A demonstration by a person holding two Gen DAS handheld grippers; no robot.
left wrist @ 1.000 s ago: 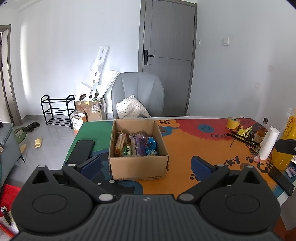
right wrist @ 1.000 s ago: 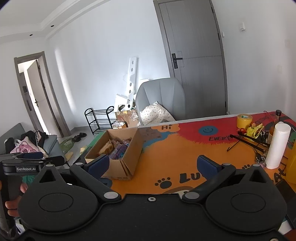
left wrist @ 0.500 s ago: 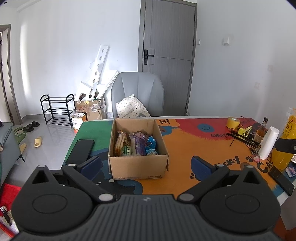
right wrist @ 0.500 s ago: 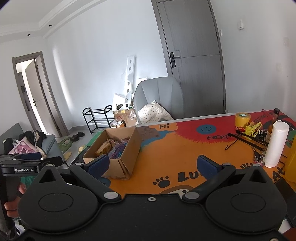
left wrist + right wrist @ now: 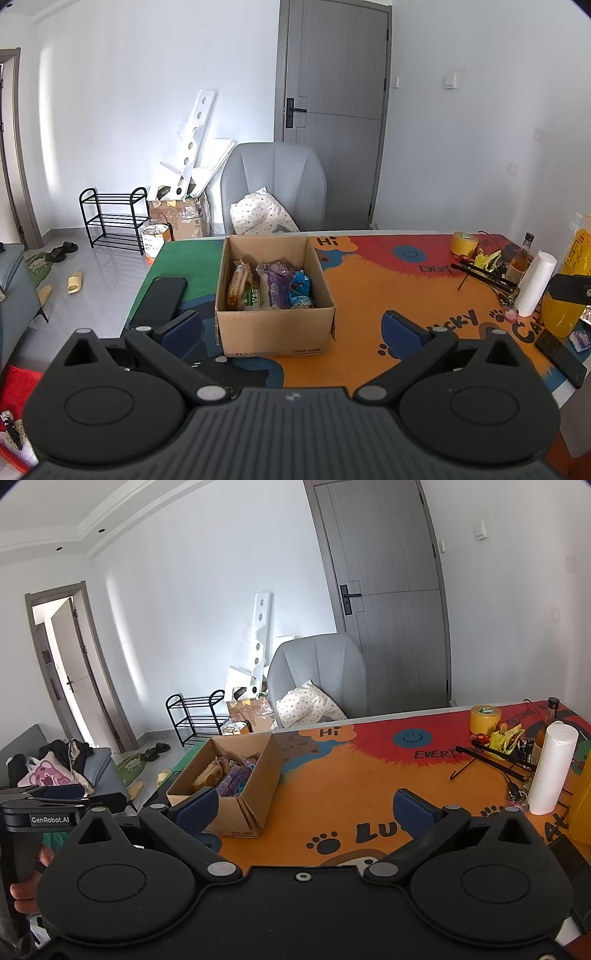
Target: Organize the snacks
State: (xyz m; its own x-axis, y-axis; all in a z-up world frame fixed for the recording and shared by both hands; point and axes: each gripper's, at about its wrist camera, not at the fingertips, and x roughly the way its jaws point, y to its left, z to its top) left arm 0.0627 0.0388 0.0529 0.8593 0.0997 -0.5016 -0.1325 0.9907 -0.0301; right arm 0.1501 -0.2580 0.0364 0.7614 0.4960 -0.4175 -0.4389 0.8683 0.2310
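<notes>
An open cardboard box [image 5: 275, 332] stands on the colourful table mat [image 5: 369, 288] and holds several snack packets [image 5: 271, 284]: orange, green, purple and blue. My left gripper [image 5: 291, 328] is open and empty, held just in front of the box. In the right wrist view the box [image 5: 255, 775] sits to the left with the snack packets [image 5: 225, 773] inside. My right gripper [image 5: 304, 810] is open and empty above the orange part of the mat [image 5: 369, 786], to the right of the box. The left gripper's handle [image 5: 51, 812] shows at the far left.
A black phone [image 5: 159, 301] lies left of the box. At the right end stand a paper towel roll [image 5: 533, 284], a yellow tape roll [image 5: 464, 243], a brown bottle [image 5: 519, 258], a yellow container [image 5: 565, 288] and black tools [image 5: 484, 273]. A grey chair [image 5: 273, 184] stands behind the table.
The right wrist view has shifted slightly, so the box sits a little lower and further left. Both grippers stay open and nothing was picked up.
</notes>
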